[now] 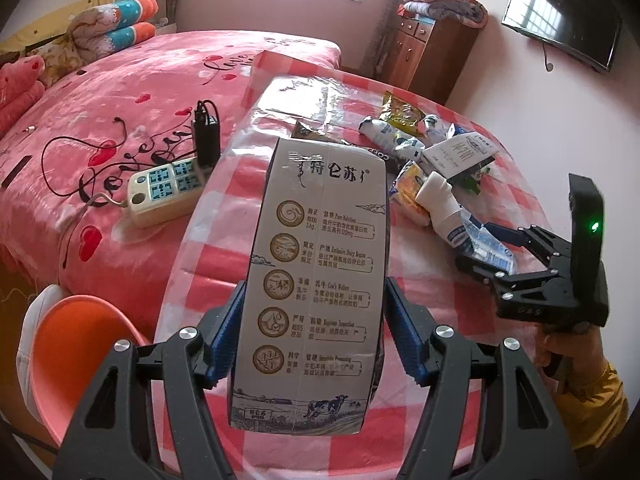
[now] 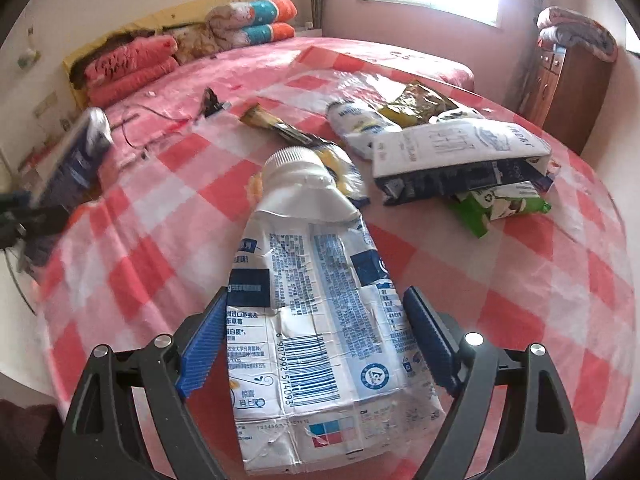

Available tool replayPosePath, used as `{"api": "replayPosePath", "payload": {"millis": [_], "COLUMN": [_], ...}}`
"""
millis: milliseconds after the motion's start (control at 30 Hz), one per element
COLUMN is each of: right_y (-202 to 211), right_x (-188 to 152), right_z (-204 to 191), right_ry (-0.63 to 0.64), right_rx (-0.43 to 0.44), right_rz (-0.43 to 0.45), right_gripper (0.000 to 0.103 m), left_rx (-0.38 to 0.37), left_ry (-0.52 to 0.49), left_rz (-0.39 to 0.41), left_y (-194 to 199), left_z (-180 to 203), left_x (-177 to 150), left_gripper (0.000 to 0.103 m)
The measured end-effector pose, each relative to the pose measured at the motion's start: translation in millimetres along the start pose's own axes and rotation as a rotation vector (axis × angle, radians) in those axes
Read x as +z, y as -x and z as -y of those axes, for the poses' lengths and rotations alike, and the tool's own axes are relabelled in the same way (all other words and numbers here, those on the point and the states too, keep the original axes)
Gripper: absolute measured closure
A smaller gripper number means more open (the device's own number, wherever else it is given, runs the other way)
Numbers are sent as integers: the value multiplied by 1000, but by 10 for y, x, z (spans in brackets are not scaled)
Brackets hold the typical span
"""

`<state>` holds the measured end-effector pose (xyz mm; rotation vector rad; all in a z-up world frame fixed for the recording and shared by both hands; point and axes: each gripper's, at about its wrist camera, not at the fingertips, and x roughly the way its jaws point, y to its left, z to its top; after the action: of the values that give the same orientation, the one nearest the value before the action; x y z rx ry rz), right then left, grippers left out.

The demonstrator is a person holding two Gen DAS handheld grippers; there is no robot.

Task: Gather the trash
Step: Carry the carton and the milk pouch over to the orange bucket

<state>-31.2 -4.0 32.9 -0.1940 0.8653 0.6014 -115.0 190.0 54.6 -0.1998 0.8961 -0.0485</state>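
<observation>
My left gripper (image 1: 312, 292) is shut on a tall beige milk carton (image 1: 324, 260), held upright above the near edge of the red-checked table (image 1: 420, 264). Its blue pads press both long sides. To the right, my right gripper (image 2: 314, 300) straddles a flattened white and blue drink pouch (image 2: 312, 280) with a white screw cap that lies on the cloth. The jaws stand just outside the pouch's edges without a clear squeeze. The right gripper (image 1: 480, 248) also shows in the left wrist view, held by a hand in a yellow sleeve. The left gripper (image 2: 24, 216) and its carton appear blurred at the far left.
More trash lies further back on the table: a flattened white carton (image 2: 456, 148), a green packet (image 2: 496, 208), a yellow wrapper (image 2: 416, 104) and a brown stick wrapper (image 2: 280, 124). A power strip (image 1: 160, 188) with a charger sits on the pink bed. An orange chair (image 1: 80, 360) stands at lower left.
</observation>
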Motion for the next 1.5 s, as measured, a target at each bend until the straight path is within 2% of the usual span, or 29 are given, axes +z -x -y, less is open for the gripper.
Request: {"api": "replayPosePath", "payload": {"millis": [67, 100, 133, 167, 200, 300, 367, 400, 433, 467, 500, 533, 600, 800, 867, 1000, 1300, 1500], "right_y": [59, 76, 98, 111, 112, 94, 100, 107, 114, 135, 153, 166, 150, -207, -248, -229, -150, -32], "right_x": [18, 26, 29, 37, 51, 45, 25, 13, 5, -1, 0, 9, 34, 92, 91, 88, 9, 81], "right_z": [-24, -43, -65, -90, -113, -257, -267, -246, -223, -192, -164, -135, -102, -128, -202, -242, -345, -529], "right_ry": [-32, -43, -54, -72, -81, -27, -48, -66, -80, -99, -110, -120, -121, -72, -24, -10, -5, 6], "right_rx": [45, 56, 76, 115, 99, 45, 36, 40, 36, 33, 37, 21, -5, -59, -96, -100, -138, -103], "right_rz": [15, 17, 23, 20, 21, 14, 20, 22, 25, 30, 33, 38, 28, -104, -107, -89, -55, -26], "right_gripper": [22, 27, 64, 63, 67, 66, 64, 56, 38, 28, 14, 12, 11, 7, 7, 21, 22, 22], "left_rx": [-6, -7, -6, -7, -15, -24, -25, -25, -27, -31, -33, -33, -35, -36, -40, -36, -28, -7], "left_ry": [10, 14, 17, 20, 29, 49, 55, 56, 59, 62, 67, 69, 69, 68, 72, 92, 153, 182], "left_rz": [10, 14, 19, 23, 27, 31, 33, 34, 35, 34, 34, 35, 34, 43, 45, 48, 66, 88], "left_y": [30, 45, 63, 76, 94, 108, 107, 107, 100, 99, 92, 87, 73, 85, 98, 132, 204, 296], "left_z": [-48, -68, -87, -108, -145, -236, -276, -288, -306, -320, -342, -363, -390, -464, -496, -591, -832, -955], "left_x": [-31, -46, -56, -65, -79, -136, -182, -197, -210, -222, -241, -259, -286, -352, -391, -464, -590, -637], "left_gripper": [36, 36, 36, 36, 36, 36, 36, 36, 36, 36, 36, 36, 36, 36, 36, 36, 36, 36]}}
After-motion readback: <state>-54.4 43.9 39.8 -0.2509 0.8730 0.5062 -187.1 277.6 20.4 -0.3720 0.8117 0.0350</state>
